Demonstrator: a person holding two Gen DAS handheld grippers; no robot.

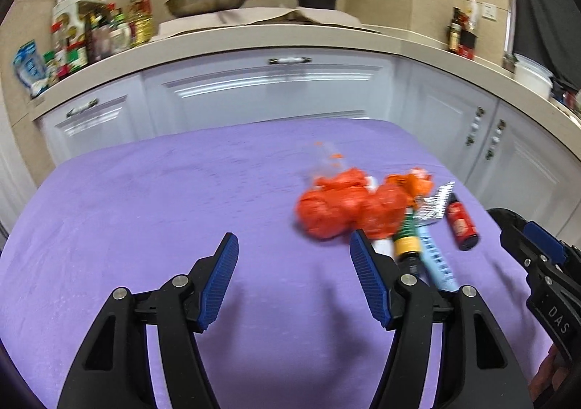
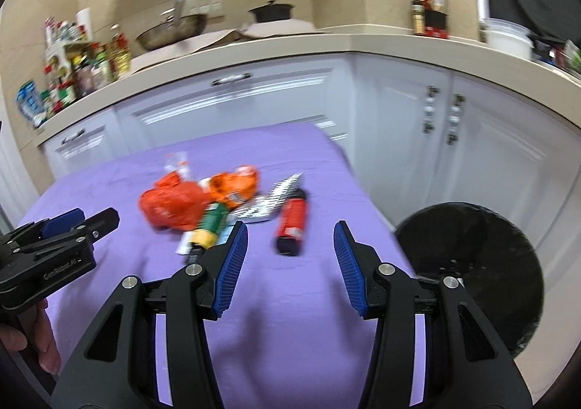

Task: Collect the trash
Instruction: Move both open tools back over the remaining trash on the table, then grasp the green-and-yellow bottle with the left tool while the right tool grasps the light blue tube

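A: Right, left gripper (image 1: 294, 251) hovers w/ fingers spread wide, nothing in 'em, over the purple cloth (image 1: 145, 209).

B: And the trash?

A: Mid-table pile: orange bag (image 2: 170, 205), green bottle (image 2: 212, 222) touching it, foil wrapper (image 2: 272, 198), red bottle (image 2: 292, 223) lying just beside.

B: Right side?

A: Right gripper (image 2: 290, 247) also released, empty, red bottle just ahead. Black bin (image 2: 490, 263) off the table's right edge.

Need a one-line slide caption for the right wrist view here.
Open right gripper hovers over purple table, aimed at red bottle beside trash pile; black bin at right.
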